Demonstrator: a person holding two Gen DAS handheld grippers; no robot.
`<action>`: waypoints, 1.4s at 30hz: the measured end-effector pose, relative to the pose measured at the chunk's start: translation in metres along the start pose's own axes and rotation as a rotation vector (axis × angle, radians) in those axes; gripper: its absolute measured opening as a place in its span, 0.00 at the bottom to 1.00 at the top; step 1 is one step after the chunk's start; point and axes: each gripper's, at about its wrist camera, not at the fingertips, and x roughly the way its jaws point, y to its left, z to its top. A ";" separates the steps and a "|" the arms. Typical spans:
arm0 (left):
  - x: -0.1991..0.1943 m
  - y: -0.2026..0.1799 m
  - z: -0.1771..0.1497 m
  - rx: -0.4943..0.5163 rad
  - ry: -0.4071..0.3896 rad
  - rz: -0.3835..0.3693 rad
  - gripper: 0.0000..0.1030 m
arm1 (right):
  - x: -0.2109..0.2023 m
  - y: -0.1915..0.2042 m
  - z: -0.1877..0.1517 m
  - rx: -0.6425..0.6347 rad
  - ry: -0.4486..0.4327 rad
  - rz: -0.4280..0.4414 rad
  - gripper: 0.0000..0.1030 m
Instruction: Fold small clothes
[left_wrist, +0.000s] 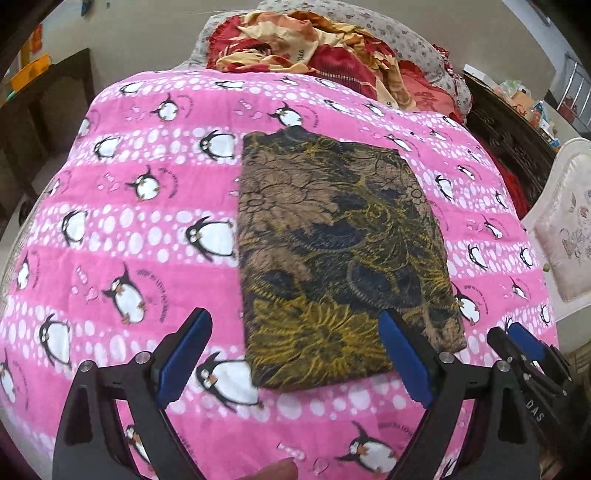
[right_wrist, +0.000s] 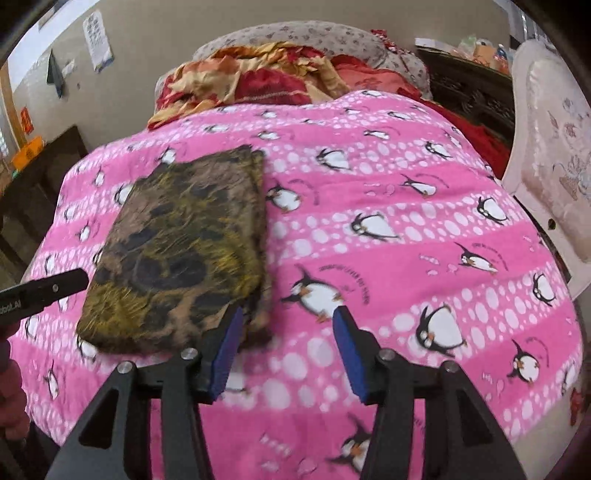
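A folded garment (left_wrist: 340, 254) lies flat on a bed covered by a pink blanket (left_wrist: 147, 229). The garment is a neat, roughly rectangular packet of thin printed cloth, brown with dark navy patches and fine mustard-yellow line work like feathery petals. In the right wrist view its right-hand edge (right_wrist: 258, 221) shows stacked layers, so it is folded more than once. The blanket looks soft and fleecy, printed with black-and-white penguins and bands of white dots.

The left gripper (left_wrist: 295, 358) hangs above the near end of the garment with its jaws spread wide; nothing is between the blue, ridged pads (left_wrist: 184, 358), and the right-hand finger overlaps the garment's near corner in the picture. The right gripper (right_wrist: 286, 354) also has its jaws apart and empty, its left finger over the garment's near right corner; whether it touches the cloth cannot be told.

At the head of the bed sits a crumpled red and cream quilt (left_wrist: 314, 48) against a grey floral pillow (right_wrist: 314, 35). A padded cream headboard (right_wrist: 554, 140) with embroidered flowers stands at the right, cut off by the frame. The right wrist view is motion-blurred near the bottom, and the printed wording beside the penguins is unreadable.
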 end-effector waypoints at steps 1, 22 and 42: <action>-0.002 0.001 -0.003 0.000 -0.001 0.005 0.72 | -0.002 0.005 -0.001 -0.009 0.005 -0.002 0.56; -0.060 -0.022 -0.035 0.074 -0.088 0.015 0.72 | -0.064 0.028 -0.030 0.005 -0.106 0.001 0.67; -0.065 -0.033 -0.045 0.091 -0.104 0.002 0.72 | -0.073 0.033 -0.036 -0.025 -0.109 0.011 0.67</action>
